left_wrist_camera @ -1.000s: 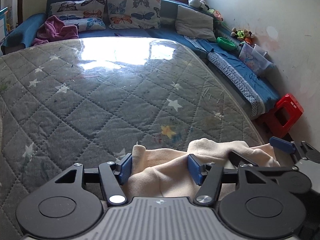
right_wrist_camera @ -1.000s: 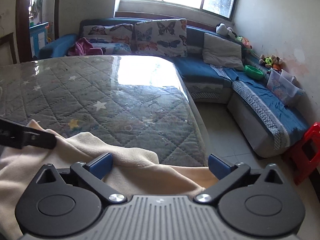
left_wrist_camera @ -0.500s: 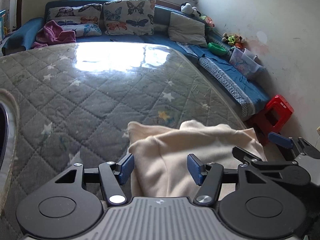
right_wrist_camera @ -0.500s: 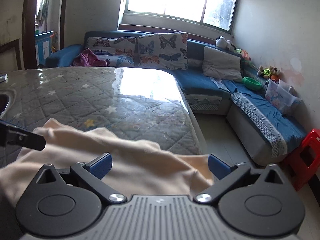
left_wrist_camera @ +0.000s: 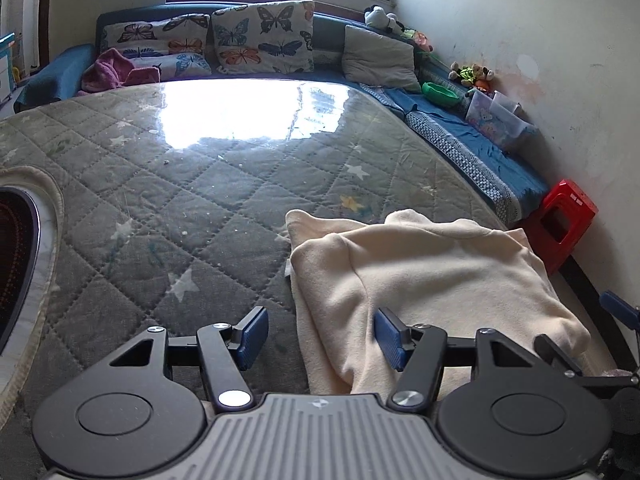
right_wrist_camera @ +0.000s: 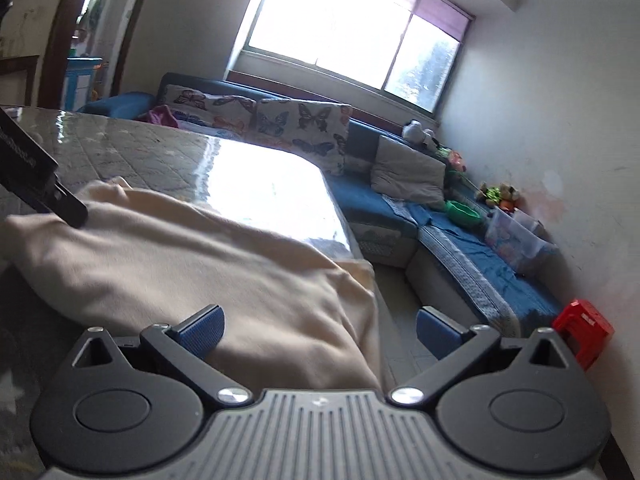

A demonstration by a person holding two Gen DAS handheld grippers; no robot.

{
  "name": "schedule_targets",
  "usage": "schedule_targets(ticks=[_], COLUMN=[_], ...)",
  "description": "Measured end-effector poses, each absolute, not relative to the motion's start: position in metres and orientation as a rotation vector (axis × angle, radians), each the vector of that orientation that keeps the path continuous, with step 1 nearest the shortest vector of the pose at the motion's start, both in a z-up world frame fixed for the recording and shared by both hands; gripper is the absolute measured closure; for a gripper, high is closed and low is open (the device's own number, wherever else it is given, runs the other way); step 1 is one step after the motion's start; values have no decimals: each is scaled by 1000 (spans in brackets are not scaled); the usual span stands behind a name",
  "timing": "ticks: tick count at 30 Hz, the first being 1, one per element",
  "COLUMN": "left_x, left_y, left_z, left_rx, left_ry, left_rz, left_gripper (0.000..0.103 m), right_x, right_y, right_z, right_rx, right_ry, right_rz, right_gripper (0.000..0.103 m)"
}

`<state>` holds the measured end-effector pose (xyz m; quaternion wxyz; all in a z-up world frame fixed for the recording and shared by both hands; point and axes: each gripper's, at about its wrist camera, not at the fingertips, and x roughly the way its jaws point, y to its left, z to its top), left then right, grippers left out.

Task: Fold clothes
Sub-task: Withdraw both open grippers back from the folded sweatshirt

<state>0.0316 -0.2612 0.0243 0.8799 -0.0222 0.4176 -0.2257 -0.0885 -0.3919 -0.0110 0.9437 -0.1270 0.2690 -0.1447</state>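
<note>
While both tongs gape, cream garment partly between left tongs, under right tongs

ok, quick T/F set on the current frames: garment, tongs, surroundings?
1. The cream fleece garment lies on the grey quilted star-print table cover. True.
2. The left tongs are clamped on the garment. False: jaws apart, nothing pinched.
3. The right tongs are open. True.
4. The red plastic stool stands on the table. False: on the floor by the wall.
5. The butterfly-print cushions are on the blue sofa. True.
</note>
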Motion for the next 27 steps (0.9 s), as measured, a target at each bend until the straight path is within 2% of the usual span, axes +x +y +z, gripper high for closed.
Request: schedule_targets(ticks=[9,16,19,27], left_x=[28,28,27,19], left_y=[-261,-259,-259,-261], left_z=[28,26,28,38], left_rx=[-33,-23,-25,-30], left_ry=[856,864,856,855], left_rz=[-462,-453,-451,-470], left_gripper=[39,39,39,35], right_x=[-108,-109,-115,-111], right_y=[-423,-433,-433,-445], right_z=[1,-13,-4,-11], right_rx=[-183,-198,-199,-194], right_ry=[509,564,516,577], right_rz=[-386,-436,-451,-486], right_gripper=[0,0,0,0])
